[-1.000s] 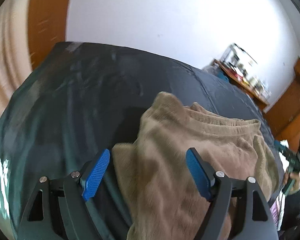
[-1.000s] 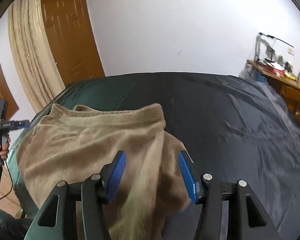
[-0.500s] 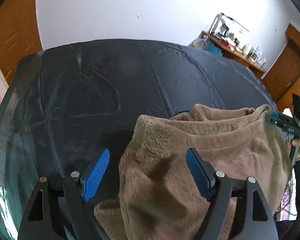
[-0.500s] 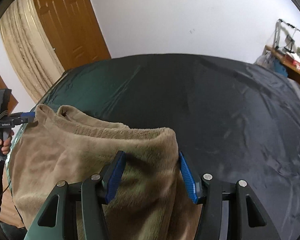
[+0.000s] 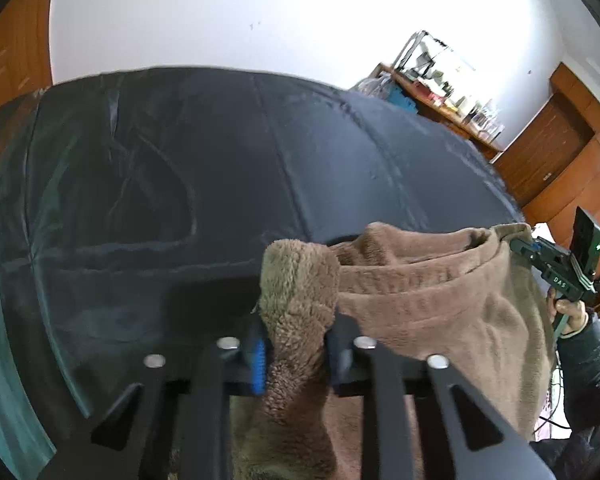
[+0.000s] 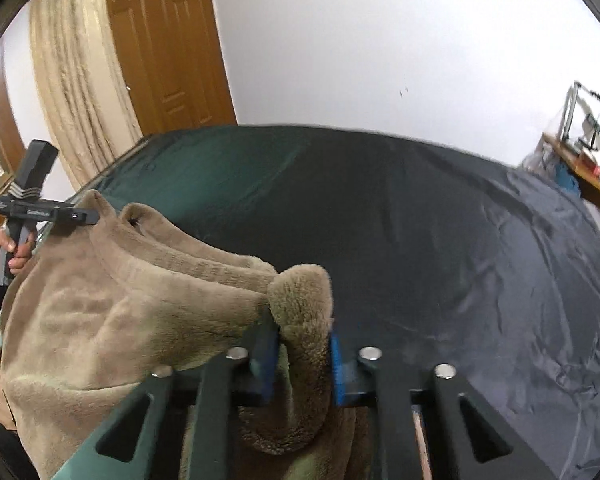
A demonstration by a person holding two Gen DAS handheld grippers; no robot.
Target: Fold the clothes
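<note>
A brown fleece garment (image 5: 420,312) with a ribbed band hangs stretched between both grippers over the dark sheet (image 5: 180,180). My left gripper (image 5: 296,344) is shut on one bunched corner of the band, and the fabric bulges up above the blue pads. In the right wrist view the garment (image 6: 120,320) sags to the left. The right gripper (image 6: 300,344) has its jaws closing, with the other corner pinched between the pads. Each view shows the opposite gripper at the far corner: the right gripper (image 5: 540,256) and the left gripper (image 6: 72,214).
The dark green-black sheet (image 6: 420,220) covers a wide bed-like surface ahead. A wooden door (image 6: 168,40) and a beige curtain (image 6: 72,80) stand to the left. A cluttered desk (image 5: 440,92) and a wooden wardrobe (image 5: 560,160) stand at the right. A person's hand (image 5: 568,312) holds the right gripper.
Both grippers went from wide open around the fabric to pinched on the garment's two band corners. The garment's top edge is now drawn taut between them, nearer the front edge.
</note>
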